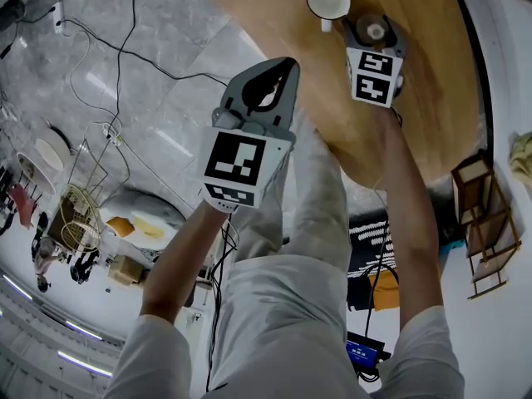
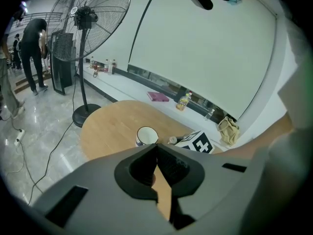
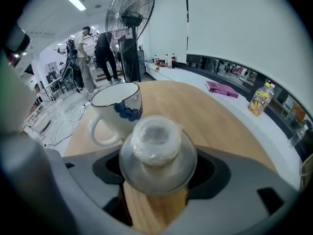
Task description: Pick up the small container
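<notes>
The container [image 3: 156, 146], a small clear jar with a whitish cap, is over the round wooden table [image 1: 432, 81], close to the edge nearest the person. It sits upright between the jaws of the right gripper [image 1: 371, 25]. The jaws stand wide and lie against its sides, one on each flank, so the jar is grasped. Whether its base rests on the table or hangs just clear of it, I cannot tell. A white mug [image 3: 115, 109] with a blue pattern stands on the table too, a little further in from that edge, with its handle turned towards the person. The left gripper [image 2: 156, 148] is off the table, held over the grey floor just outside the rim and pointing down at a slant. Its jaws are clenched together with nothing between them. Beyond the table a tall fan [image 3: 129, 13] stands on the floor, and people are busy well past it. Behind the table runs a white ledge bearing a pink book [image 3: 221, 88] and a yellow bottle [image 3: 259, 99].
</notes>
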